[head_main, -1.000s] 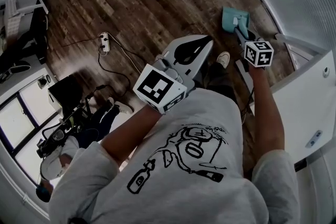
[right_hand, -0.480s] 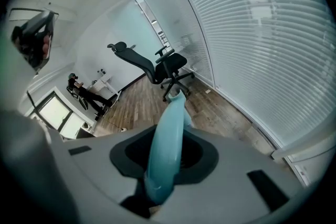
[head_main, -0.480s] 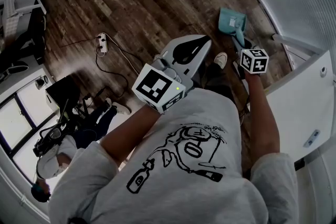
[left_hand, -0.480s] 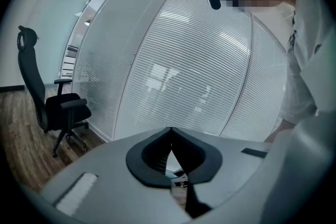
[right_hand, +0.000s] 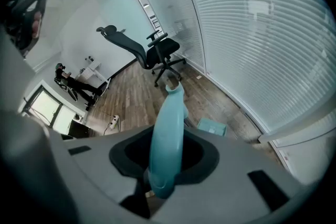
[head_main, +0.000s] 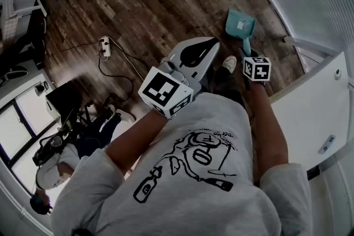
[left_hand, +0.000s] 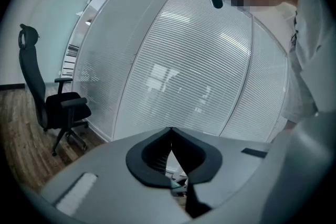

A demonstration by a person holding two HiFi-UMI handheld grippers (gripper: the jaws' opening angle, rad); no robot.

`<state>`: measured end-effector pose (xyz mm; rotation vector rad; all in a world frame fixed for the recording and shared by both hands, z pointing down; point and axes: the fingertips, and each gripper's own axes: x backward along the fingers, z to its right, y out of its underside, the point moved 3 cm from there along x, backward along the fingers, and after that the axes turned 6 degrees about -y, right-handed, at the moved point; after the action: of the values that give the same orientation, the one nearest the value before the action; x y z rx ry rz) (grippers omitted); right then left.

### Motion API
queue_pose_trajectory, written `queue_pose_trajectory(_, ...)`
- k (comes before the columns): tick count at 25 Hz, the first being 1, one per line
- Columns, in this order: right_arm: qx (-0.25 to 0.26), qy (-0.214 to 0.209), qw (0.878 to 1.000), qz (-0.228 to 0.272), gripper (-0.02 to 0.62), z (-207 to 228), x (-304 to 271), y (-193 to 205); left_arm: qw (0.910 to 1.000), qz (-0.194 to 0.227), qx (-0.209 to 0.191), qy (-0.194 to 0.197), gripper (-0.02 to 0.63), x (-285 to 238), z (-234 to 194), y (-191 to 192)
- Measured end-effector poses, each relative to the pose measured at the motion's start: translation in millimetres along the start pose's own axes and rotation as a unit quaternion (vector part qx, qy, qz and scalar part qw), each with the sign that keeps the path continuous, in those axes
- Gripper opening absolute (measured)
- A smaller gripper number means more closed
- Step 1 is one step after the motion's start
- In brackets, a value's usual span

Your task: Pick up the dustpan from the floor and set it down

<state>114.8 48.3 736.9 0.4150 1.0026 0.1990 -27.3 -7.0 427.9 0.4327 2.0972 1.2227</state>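
Note:
A teal dustpan lies low by the wooden floor, near the blinds wall; whether it touches the boards I cannot tell. Its handle runs back to my right gripper, under the marker cube. In the right gripper view the teal handle stands up between the jaws, which are shut on it, and the teal pan shows beyond. My left gripper hovers in front of the chest, shut and empty; its closed tips point at the blinds.
A white power strip with a black cable lies on the floor to the left. A black office chair stands by the glass wall. A white panel is close on the right. Another person sits at lower left.
My right gripper and the dustpan have shifted left and closer to the body in the head view. The left gripper has stayed where it was.

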Motion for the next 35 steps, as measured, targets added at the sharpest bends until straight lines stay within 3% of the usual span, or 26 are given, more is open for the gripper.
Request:
queue_pose_trajectory(10,-0.016,0.012,0.999,-0.042,0.075,-6.9,-4.9,32.0,1.0,0.002,0.007,-0.001,0.002,-0.4,-2.5,2.3)
queue_pose_trajectory(18,-0.027,0.053,0.996,-0.069,0.074,6.0,-3.6,56.7,0.9999,0.0,0.015,-0.005,0.002,-0.2,-7.6,3.3)
queue_pose_trajectory(28,-0.032,0.048,0.996,-0.067,0.078,1.2,-6.8,55.1,0.9998,0.0,0.018,-0.004,0.002,-3.0,-11.0,1.0)
queue_pose_trajectory(35,-0.037,0.037,0.997,-0.063,0.14,-3.1,-5.4,48.5,0.9998,0.001,0.017,-0.004,0.002,-1.8,-12.0,-3.6)
